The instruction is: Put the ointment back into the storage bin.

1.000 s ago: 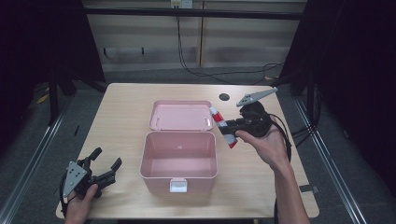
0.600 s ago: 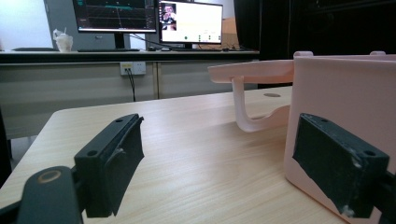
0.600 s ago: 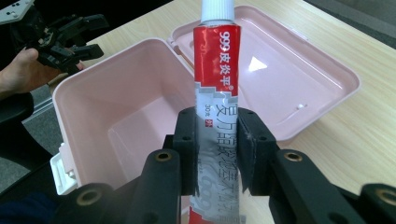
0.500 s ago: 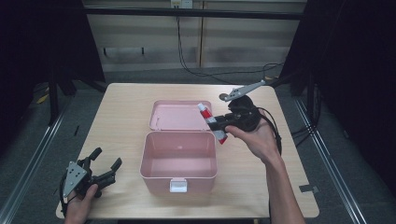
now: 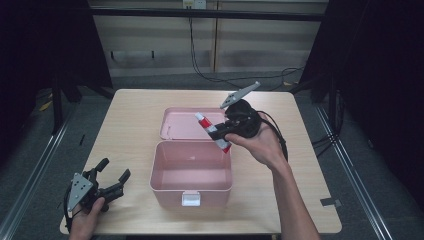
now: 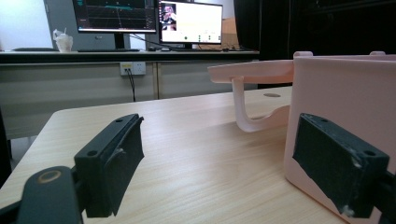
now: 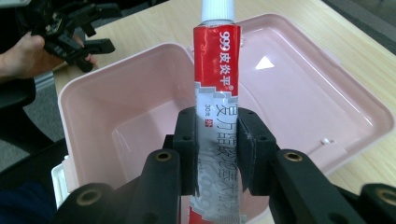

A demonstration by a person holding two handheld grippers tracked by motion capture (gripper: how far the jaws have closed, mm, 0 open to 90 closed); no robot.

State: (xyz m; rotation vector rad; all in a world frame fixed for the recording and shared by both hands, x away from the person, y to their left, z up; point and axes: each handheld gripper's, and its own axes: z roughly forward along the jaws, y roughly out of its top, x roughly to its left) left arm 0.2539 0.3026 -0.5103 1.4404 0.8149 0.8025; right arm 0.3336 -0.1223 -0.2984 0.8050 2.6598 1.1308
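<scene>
One tube [image 7: 216, 84], red, silver and white with a white cap, was pinched between the jaws of my right gripper [image 5: 223, 131], which clamped it around the lower half so the capped end stuck out ahead. In the high view the tube [image 5: 212, 131] hung in the air over the back rim of the box [image 5: 191, 192], near the hinge; I judged it was held lengthwise like that so it could go down flat into the box.

One pink box, open and with nothing inside, stood at the middle of the table [image 5: 135, 115]. Its lid [image 5: 181, 125] lay folded back flat on the tabletop behind it, which left the whole opening free from above.

One left gripper [image 5: 111, 176], parked at the near left corner of the table, well apart from the tube. Its jaws stood wide with nothing between them, one pad just beside the box's wall [image 6: 327, 93] in the left gripper view; I judged it was kept there to steady the box if needed.
</scene>
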